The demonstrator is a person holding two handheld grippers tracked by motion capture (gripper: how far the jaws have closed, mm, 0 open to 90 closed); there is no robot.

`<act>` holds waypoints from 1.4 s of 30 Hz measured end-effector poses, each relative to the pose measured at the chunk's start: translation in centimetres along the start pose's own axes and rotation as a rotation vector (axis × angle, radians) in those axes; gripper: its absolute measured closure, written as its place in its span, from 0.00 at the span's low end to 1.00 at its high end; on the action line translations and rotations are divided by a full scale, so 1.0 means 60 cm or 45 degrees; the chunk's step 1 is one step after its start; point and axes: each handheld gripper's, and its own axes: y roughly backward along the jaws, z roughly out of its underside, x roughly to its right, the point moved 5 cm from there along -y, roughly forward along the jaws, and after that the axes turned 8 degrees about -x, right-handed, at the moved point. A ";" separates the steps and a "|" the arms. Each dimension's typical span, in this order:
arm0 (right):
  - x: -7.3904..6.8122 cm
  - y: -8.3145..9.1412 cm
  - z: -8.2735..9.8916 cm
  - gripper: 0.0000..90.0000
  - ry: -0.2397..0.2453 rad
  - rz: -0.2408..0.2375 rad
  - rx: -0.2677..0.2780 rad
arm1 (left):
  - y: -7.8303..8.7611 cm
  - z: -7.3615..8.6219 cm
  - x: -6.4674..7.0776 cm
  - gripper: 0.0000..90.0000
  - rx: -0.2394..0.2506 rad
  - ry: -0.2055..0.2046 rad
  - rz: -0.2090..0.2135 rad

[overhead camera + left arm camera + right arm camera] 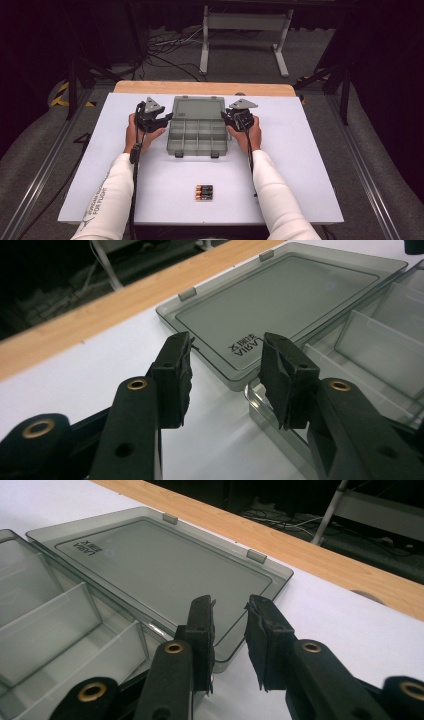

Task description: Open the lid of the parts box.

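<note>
On the white table (300, 165) sits the open grey box (197, 132). At its 9 o'clock, the left gripper (159, 119) is partly open, holding nothing. At 3 o'clock, the right gripper (229, 119) is also empty, jaws narrow.

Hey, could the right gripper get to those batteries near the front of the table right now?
Probably yes. The right gripper is open and holds nothing, and bare table lies between it and the batteries; the organizer box sits off that path.

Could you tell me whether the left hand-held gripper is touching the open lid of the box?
Cannot tell. In the left gripper view the left hand-held gripper straddles the lid corner, but no contact or gap shows plainly.
</note>
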 end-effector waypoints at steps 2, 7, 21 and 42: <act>0.000 0.006 -0.002 0.81 -0.012 -0.021 0.016 | 0.011 -0.004 0.000 0.61 0.017 -0.022 -0.004; -0.006 0.020 -0.006 0.82 0.017 -0.055 0.040 | 0.030 -0.009 0.003 0.59 0.040 -0.043 0.002; -0.033 0.070 -0.003 0.78 0.127 -0.146 0.079 | 0.088 0.005 0.033 0.52 0.091 -0.184 0.042; -0.071 0.144 0.022 0.51 0.221 -0.246 0.172 | 0.161 0.061 0.067 0.28 0.154 -0.281 0.050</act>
